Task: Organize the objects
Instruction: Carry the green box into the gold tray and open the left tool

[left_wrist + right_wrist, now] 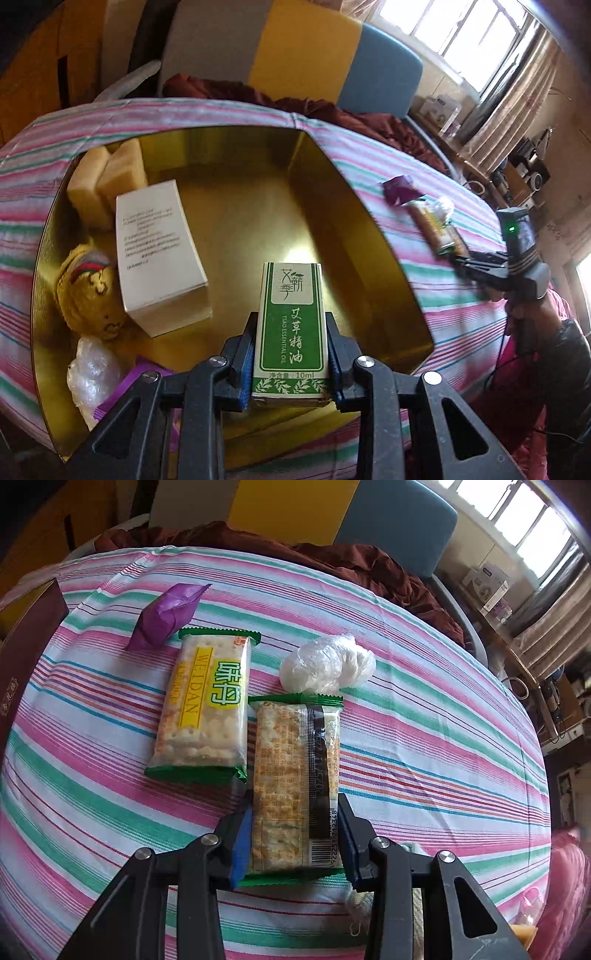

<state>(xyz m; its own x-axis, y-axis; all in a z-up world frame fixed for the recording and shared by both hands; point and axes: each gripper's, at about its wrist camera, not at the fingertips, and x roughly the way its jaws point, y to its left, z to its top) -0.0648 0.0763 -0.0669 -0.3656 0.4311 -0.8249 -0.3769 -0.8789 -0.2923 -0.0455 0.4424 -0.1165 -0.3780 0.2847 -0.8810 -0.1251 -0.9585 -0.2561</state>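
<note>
A: How much is sorted so far?

B: Partly. The gold tin (pixel 369 236) already holds things left of the left gripper (pixel 291 354): a clear plastic bundle (pixel 92 373), a yellow knitted pouch (pixel 88 291), a white carton (pixel 159 254) and two pale blocks (pixel 107 177) beyond it. The fingers (pixel 243 365) pinch a green essential oil box (pixel 291 325) from both sides, and it hangs over the tin's near floor.

A: Room to set it down?

B: I judge yes. Ahead and to the right of the fingers the tin floor is bare up to the right wall; the carton stands near on the left, so that side is tighter.

A: And what's left?

B: On the striped cloth, the right gripper (pixel 295 834) clamps a cracker pack (pixel 295 775) lying seam up. Left of those fingers lies a second cracker pack (pixel 203 705), touching or nearly touching the held one, with a purple packet (pixel 166 616) beyond it. Ahead sits a plastic wad (pixel 328 664). To the right the cloth is open; the tin's dark outer side (pixel 26 657) stands far left.
</note>
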